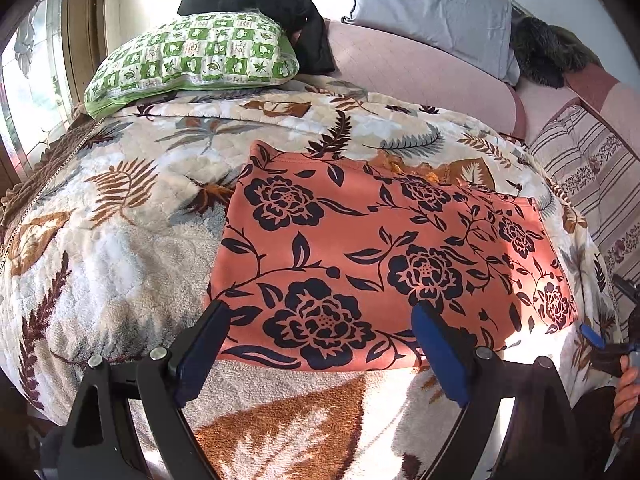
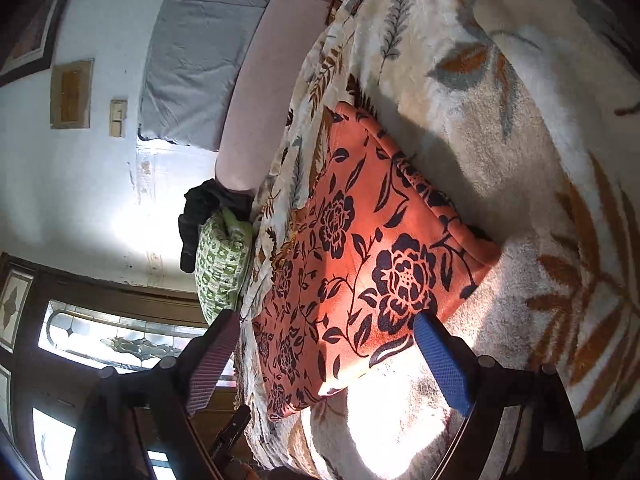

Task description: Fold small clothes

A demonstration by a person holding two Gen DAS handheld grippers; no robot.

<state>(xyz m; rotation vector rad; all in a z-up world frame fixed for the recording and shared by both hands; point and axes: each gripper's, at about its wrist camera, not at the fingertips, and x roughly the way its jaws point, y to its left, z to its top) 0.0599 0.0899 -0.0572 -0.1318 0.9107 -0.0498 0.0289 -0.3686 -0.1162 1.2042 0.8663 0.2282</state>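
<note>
The orange floral garment lies flat on the leaf-patterned blanket, folded into a rough rectangle, its near edge close to the blanket's near side. Sunlight falls across its right near corner. In the right wrist view the same garment appears as a doubled layer with a rounded folded edge.

The left gripper hangs over the garment's near edge, jaws spread wide, nothing between them. The right gripper is likewise spread wide and empty, positioned just off the garment's right near corner; a hand shows at the right edge of the left wrist view.

Far left, a green patterned pillow carries a black cloth. A grey pillow stands far right beside a pink bolster.
</note>
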